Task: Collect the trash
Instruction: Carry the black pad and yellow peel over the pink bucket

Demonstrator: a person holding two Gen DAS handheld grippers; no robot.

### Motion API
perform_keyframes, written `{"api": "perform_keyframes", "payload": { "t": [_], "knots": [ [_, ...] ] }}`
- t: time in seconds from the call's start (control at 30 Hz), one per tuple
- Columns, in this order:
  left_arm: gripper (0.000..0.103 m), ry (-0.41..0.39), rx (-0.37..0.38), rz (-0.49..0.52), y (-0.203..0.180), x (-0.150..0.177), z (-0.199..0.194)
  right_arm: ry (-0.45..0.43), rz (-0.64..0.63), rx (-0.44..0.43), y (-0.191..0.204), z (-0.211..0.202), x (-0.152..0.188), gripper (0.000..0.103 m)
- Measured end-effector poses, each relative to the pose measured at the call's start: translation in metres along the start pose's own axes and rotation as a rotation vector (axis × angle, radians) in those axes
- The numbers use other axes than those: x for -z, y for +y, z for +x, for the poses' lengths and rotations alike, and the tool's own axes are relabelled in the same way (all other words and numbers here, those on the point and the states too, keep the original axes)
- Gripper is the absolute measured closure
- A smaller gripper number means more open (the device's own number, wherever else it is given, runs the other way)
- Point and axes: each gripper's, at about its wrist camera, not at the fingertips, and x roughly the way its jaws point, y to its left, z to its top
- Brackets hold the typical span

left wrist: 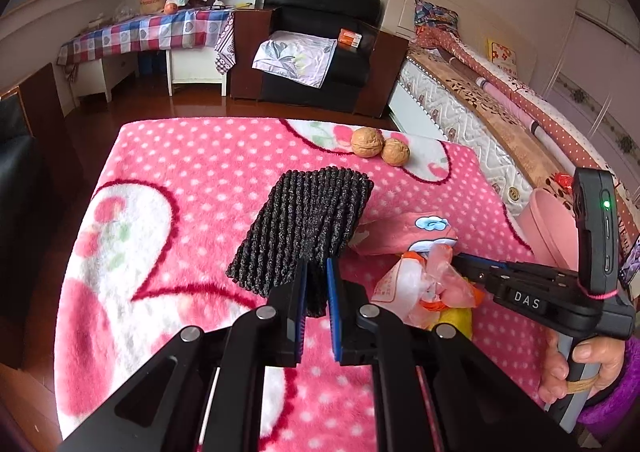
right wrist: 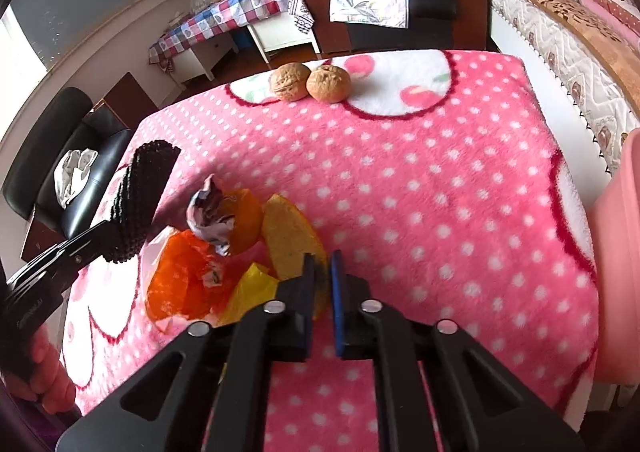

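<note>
The left gripper (left wrist: 317, 284) was clamped on the near edge of a dark ribbed cloth (left wrist: 304, 228), which it held lifted and tilted above the pink dotted blanket (right wrist: 440, 192). The right gripper (right wrist: 322, 272) had its jaws nearly together on the edge of a yellowish peel (right wrist: 292, 240), though the blur there made it hard to say how much of the peel was truly pinched. Just left of it lay the rest of the trash: orange peel (right wrist: 180, 284), a crumpled wrapper (right wrist: 212, 212) and a yellow scrap (right wrist: 252, 288), heaped near the blanket's front edge, beside the cloth. Two walnuts (right wrist: 310, 82) sat touching at the far edge, well apart from the heap. A pink bin (right wrist: 616, 272) stood off the right edge. To do this step well, the right hand should lift slowly, check that the peel came up whole, and carry it low toward the bin, while the cloth stayed clear of the heap.
</note>
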Motion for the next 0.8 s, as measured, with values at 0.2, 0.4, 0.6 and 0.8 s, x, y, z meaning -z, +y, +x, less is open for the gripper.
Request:
{"api": "perform_keyframes", "payload": {
  "t": [0.2, 0.4, 0.6, 0.8],
  "knots": [
    [0.094, -0.009, 0.006, -0.01, -0.003, 0.002, -0.007, -0.037, -0.018, 0.006, 0.002, -0.016, 0.007, 0.098],
    [0.094, -0.023, 0.021, -0.013, -0.012, 0.001, -0.017, -0.082, 0.008, 0.016, -0.008, -0.039, 0.011, 0.098],
    [0.094, -0.03, 0.041, -0.007, -0.025, 0.0, -0.024, -0.11, 0.048, 0.019, -0.018, -0.055, 0.018, 0.098],
    [0.094, -0.028, 0.056, 0.008, -0.04, 0.0, -0.026, -0.139, 0.078, 0.026, -0.03, -0.068, 0.025, 0.098]
  ]
}}
